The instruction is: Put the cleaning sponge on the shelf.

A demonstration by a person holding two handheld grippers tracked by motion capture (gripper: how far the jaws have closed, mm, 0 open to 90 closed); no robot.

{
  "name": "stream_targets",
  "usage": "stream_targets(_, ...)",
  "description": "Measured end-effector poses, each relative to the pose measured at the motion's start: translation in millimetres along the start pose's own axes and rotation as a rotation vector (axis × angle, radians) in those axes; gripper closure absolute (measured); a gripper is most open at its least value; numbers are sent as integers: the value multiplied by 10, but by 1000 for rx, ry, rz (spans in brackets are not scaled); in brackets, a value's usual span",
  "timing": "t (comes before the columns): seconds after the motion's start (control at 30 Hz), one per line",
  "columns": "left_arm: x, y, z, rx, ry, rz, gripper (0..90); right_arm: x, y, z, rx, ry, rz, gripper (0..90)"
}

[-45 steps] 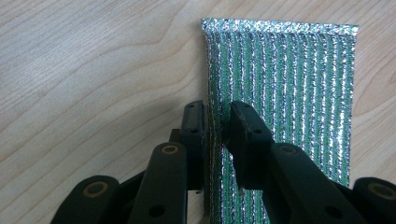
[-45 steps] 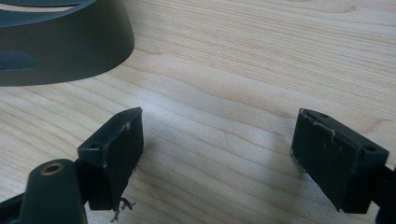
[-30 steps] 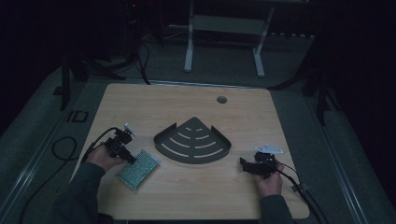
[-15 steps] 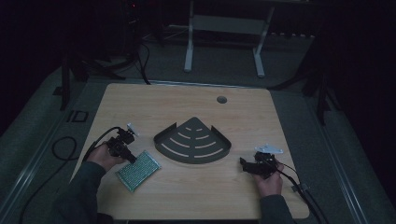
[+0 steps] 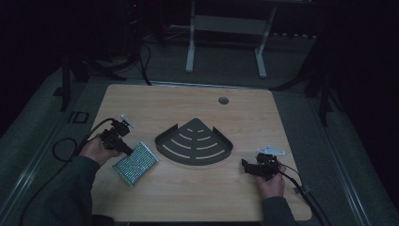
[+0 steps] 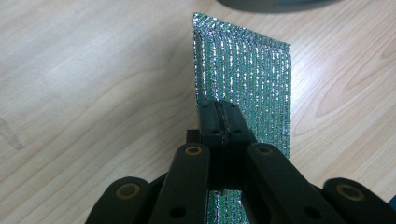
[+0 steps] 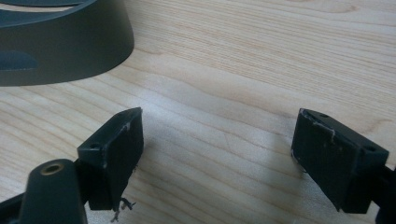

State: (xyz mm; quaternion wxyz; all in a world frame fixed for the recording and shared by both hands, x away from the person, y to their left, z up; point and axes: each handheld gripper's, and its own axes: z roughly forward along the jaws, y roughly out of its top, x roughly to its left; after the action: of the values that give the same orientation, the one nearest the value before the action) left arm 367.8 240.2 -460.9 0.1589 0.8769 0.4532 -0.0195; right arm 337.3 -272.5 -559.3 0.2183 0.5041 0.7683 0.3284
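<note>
The tabletop [image 5: 188, 197] carries a dark fan-shaped rack [image 5: 194, 141] at its centre. Near the left edge, the glittery green scouring pad [image 5: 135, 163] is pinched at one end by the left tool [image 6: 223, 122], whose jaws have just closed on it. The right tool [image 7: 217, 149] rests with jaws spread, empty, near the right edge. Lift the pad steadily, keeping the pinch firm so it won't slip, then carry it level over the rack.
</note>
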Motion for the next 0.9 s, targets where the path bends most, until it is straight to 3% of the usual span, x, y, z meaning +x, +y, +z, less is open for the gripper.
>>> stream_targets(0.37,2,105,-263,-47,24,16,900,0,0,0,0,0,0,164)
stream_targets(0.9,-88,357,-421,-80,71,61,900,0,0,0,0,0,0,164)
